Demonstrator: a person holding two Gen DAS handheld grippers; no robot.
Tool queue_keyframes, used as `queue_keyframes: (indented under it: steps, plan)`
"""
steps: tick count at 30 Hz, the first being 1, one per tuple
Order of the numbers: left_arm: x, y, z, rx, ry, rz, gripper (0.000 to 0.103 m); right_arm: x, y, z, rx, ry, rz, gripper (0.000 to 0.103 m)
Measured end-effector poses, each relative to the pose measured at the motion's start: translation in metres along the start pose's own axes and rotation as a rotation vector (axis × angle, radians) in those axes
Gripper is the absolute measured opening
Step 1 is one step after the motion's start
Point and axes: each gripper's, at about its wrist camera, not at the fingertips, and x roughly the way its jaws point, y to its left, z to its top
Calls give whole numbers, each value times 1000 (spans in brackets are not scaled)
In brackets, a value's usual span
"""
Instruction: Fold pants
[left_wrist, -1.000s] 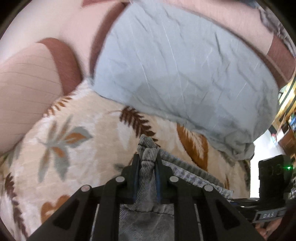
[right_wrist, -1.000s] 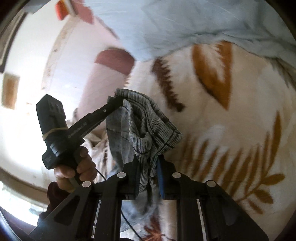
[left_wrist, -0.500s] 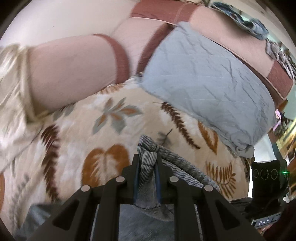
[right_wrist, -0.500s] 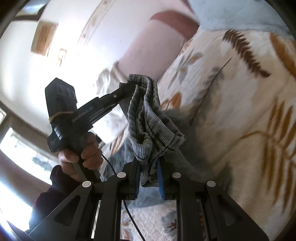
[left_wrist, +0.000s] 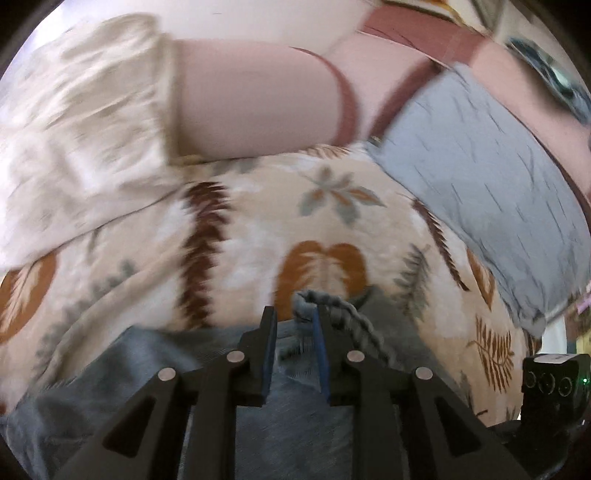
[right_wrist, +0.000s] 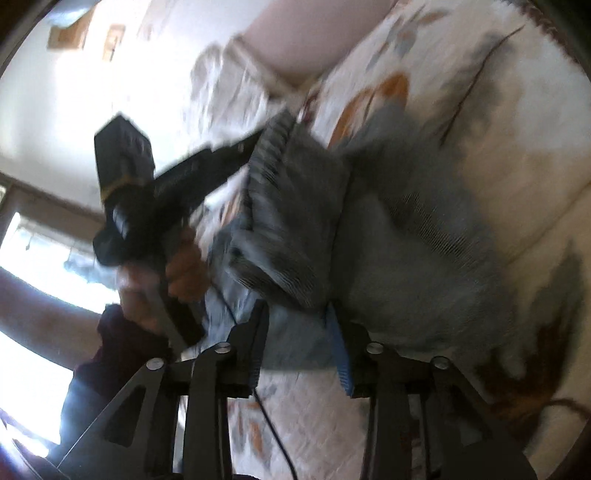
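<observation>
Grey pants with a ribbed striped waistband (left_wrist: 343, 312) lie folded over on the leaf-print bedspread (left_wrist: 258, 229). In the left wrist view my left gripper (left_wrist: 294, 317) stands open, its blue pads apart on either side of the waistband's corner. In the right wrist view my right gripper (right_wrist: 295, 314) is open too, with the other waistband corner (right_wrist: 295, 258) resting between its jaws on the grey cloth (right_wrist: 424, 251). The left gripper (right_wrist: 236, 155) shows there at the waistband's far end, held by a hand. The view is blurred.
A pale blue pillow (left_wrist: 498, 177) lies at the right of the bed. A pink bolster with a maroon band (left_wrist: 258, 103) and a cream patterned cover (left_wrist: 74, 129) lie behind. A pink headboard (left_wrist: 424, 33) is at the back. A bright window (right_wrist: 37, 258) is at left.
Both grippers came down from holding the waistband up and opened; the pants now lie on the bedspread. The views swung away from the blue pillow toward the bolster.
</observation>
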Motion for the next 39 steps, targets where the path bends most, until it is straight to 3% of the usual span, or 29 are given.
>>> queue_keyframes:
  steps: [2, 5, 9, 13, 19, 22, 27, 33, 39]
  plan:
    - [-15, 12, -6, -32, -21, 19, 23, 3, 7, -1, -25, 28, 31, 37]
    - [-35, 20, -19, -78, -28, 16, 24, -11, 14, 7, -69, -40, 27, 38]
    - [-47, 5, -44, -94, -18, 9, 24, -38, -9, 24, 31, -148, 13, 39]
    - [-38, -25, -77, -99, 31, 26, 24, -56, -30, 35, 131, -232, -13, 39]
    - [-21, -50, -110, -108, 104, 77, 24, -66, -45, 38, 181, -268, -13, 39]
    - [-14, -52, -120, -98, 155, 123, 24, -71, -46, 36, 186, -273, -15, 39]
    - [-22, -47, -128, -117, 192, 123, 21, -69, -44, 35, 196, -261, -10, 39]
    - [-29, -50, -134, -105, 188, 147, 21, -66, -43, 34, 184, -231, 6, 39]
    - [-43, -50, -140, -126, 126, 175, 21, -44, -17, 30, 43, -145, -21, 39]
